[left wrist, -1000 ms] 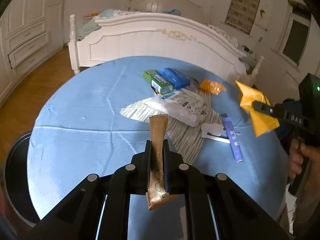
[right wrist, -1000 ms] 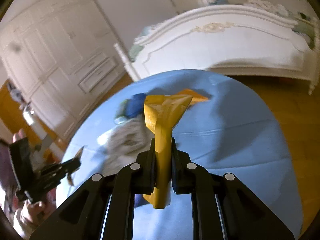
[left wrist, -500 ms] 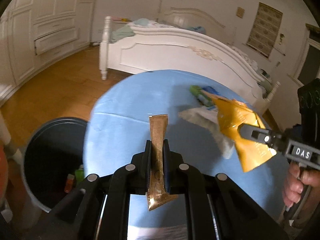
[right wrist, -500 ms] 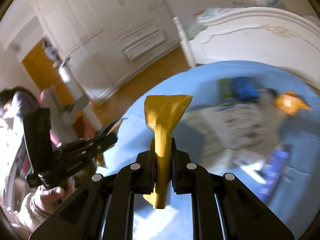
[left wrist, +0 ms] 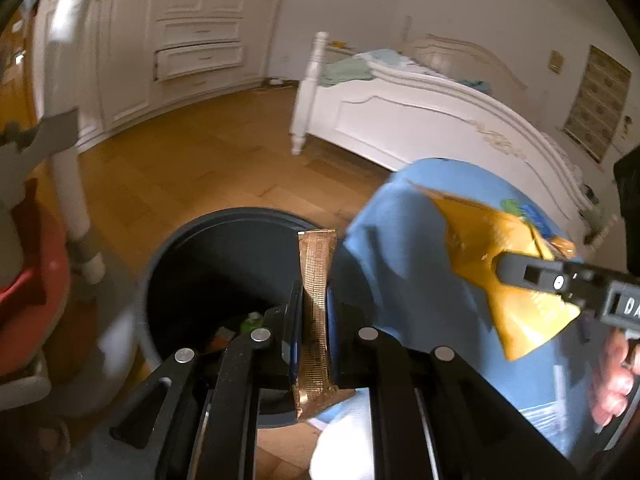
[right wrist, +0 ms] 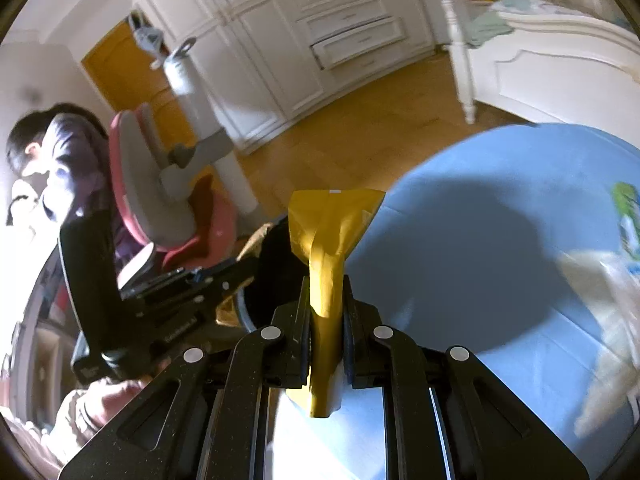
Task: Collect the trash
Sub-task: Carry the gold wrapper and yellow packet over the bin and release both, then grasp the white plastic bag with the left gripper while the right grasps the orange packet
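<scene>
My left gripper [left wrist: 314, 300] is shut on a copper-brown foil wrapper [left wrist: 316, 280] and holds it over the open dark trash bin [left wrist: 192, 240], which has some litter at its bottom. My right gripper [right wrist: 326, 292] is shut on a yellow wrapper [right wrist: 328, 232]. In the left wrist view it comes in from the right with the yellow wrapper [left wrist: 488, 264], over the edge of the blue table [left wrist: 400, 248]. In the right wrist view the left gripper [right wrist: 240, 276] is to the left, at the bin.
Other trash lies on the blue table [right wrist: 500, 240] at the far right, blurred. A red and grey chair [right wrist: 160, 200] stands left of the bin. A white bed [left wrist: 420, 112] and white cabinets [left wrist: 192, 48] are behind, across the wooden floor.
Both grippers have swung left from over the table towards the bin, each still holding its wrapper. The left one is now above the bin's opening.
</scene>
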`<state>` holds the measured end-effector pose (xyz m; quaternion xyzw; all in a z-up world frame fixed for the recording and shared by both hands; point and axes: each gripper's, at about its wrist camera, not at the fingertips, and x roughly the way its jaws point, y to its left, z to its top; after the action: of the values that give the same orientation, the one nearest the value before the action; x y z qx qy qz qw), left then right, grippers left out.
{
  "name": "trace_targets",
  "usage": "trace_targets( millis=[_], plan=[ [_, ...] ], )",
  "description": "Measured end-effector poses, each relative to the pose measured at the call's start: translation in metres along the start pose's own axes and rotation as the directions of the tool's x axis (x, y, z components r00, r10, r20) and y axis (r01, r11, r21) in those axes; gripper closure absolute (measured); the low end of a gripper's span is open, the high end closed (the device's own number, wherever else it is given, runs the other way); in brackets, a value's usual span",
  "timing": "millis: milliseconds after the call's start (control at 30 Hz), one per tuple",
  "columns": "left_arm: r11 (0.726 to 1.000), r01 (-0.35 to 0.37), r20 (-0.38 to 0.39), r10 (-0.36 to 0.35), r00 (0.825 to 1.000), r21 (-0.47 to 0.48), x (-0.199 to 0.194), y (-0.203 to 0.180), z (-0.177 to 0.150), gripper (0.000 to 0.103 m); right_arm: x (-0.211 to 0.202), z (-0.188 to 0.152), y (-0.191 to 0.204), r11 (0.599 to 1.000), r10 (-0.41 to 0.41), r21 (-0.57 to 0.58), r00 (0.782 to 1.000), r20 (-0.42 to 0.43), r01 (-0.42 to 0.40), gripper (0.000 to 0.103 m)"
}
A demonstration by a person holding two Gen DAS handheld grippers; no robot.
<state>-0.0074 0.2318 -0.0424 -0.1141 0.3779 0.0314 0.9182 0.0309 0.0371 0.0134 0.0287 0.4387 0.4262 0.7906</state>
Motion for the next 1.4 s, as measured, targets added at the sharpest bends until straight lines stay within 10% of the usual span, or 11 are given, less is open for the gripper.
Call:
trace_targets(
  millis=[667,867,933,1400],
  plan=[
    [0.997,-0.025,-0.059,0.021,0.998,-0.067,0.027,0.049,-0.005,0.09,0.093,0.03,0.021,1.0,-0.003,-0.01,0.993,-0.119,0.002,0.09],
    [0.997,-0.07,-0.042,0.069,0.997,-0.027,0.023,0.045,0.002,0.07,0.092,0.033,0.019,1.0,-0.01,0.003,0.997,-0.077,0.011,0.041],
    [0.996,-0.083,-0.022,0.082,0.996,-0.027,0.018,0.044,0.003,0.046,0.086,0.031,0.016,1.0,-0.004,0.002,0.998,-0.068,0.004,0.041],
    [0.997,0.049,0.002,-0.049,0.999,0.054,0.003,-0.011,0.021,0.046,0.02,0.013,-0.033,0.994,-0.023,0.106,0.999,0.043,0.018,0.041]
  ],
)
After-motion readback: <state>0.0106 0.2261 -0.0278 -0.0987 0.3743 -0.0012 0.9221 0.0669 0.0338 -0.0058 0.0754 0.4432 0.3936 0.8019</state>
